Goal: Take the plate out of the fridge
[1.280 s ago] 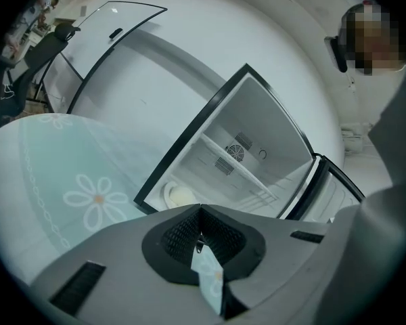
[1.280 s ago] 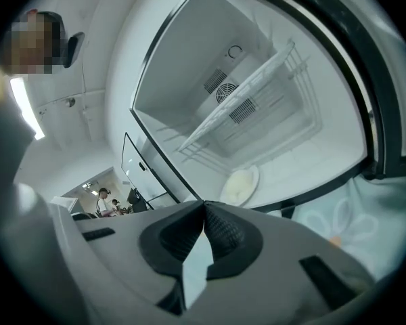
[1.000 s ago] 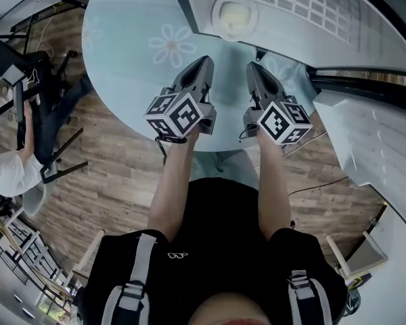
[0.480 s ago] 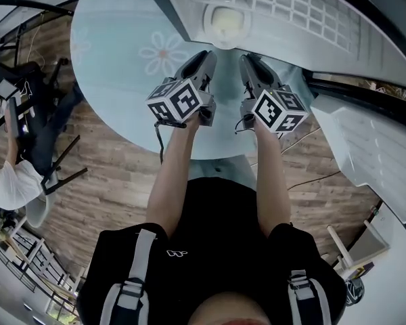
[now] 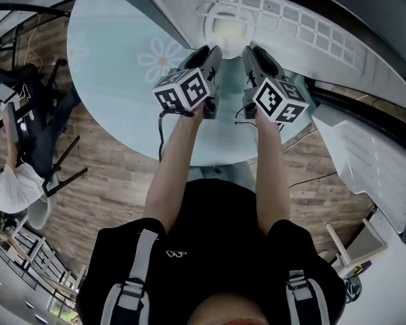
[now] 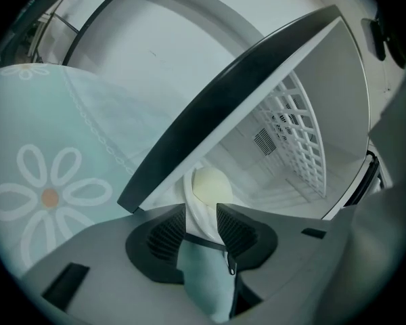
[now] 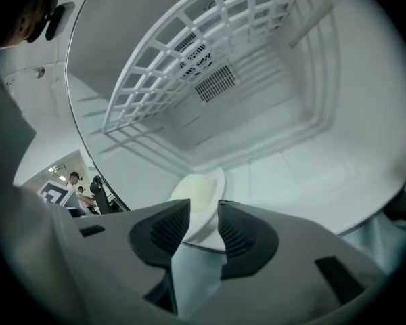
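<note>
Both grippers pushed fwd to the fridge (image 5: 291, 12) mouth since a sec ago: left gripper (image 5: 213, 51) & right gripper (image 5: 250, 51) jaws opening, nothing btwn them. Just ahead the plate (image 5: 227, 24) lies flat on fridge floor, centred btwn both, about equally near

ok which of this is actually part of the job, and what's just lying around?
Job: plate; fridge; left gripper and right gripper, both jaws opening, nothing gripped between them.
Lying about: flowered tablecloth; wire rack; person at left.
</note>
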A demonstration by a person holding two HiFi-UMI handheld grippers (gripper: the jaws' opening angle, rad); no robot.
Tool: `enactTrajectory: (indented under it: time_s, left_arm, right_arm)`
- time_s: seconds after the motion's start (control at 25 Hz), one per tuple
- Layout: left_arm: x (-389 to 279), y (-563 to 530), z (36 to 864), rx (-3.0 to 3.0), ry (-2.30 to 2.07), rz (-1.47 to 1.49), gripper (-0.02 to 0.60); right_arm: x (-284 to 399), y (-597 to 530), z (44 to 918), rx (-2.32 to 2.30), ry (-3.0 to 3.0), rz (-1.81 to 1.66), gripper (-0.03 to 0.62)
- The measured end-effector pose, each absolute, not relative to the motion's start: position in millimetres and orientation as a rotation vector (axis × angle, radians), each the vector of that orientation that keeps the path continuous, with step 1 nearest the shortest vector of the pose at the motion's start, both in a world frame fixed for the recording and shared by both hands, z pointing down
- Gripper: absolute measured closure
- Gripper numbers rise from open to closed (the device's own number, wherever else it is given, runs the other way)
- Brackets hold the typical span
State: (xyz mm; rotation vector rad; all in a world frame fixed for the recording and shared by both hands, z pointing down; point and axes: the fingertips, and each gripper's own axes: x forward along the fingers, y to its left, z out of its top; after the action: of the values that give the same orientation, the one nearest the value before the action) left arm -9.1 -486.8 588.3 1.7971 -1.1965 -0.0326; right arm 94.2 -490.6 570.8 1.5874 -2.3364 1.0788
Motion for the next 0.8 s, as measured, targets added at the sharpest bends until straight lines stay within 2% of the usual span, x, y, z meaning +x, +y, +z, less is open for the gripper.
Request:
enactTrajectory:
  time_s: [0.08, 0.4, 0.6, 0.68, 0.8]
  left_arm:
    - [-9.3, -490.7, 590.2, 1.794, -1.194, -0.029, 0.434]
    - [-7.4, -500.0, 594.3, 1.784, -1.195, 0.005, 0.439]
    - [-4.5, -504.8, 595.1, 1.78, -1.202, -0.015, 0.5]
    - [-5.8, -505.9, 596.2, 1.771, -1.21, -0.021, 0.518]
    - [-5.6, -506.9, 597.5, 1.783, -1.212, 0.006, 0.512]
  right_arm:
    - [94.9, -495.2, 573.4, 1.595, -2.329, 1.095, 0.434]
    - [88.2, -503.9, 586.6, 1.56, -2.309, 1.138, 0.434]
    - [85.9, -509.3, 586.6, 1.578, -2.315, 1.166, 0.439]
    - [86.6, -510.5, 588.5, 1.601, -2.305, 1.181, 0.458]
    - [89.8, -512.4, 591.1, 1.638, -2.282, 1.221, 0.498]
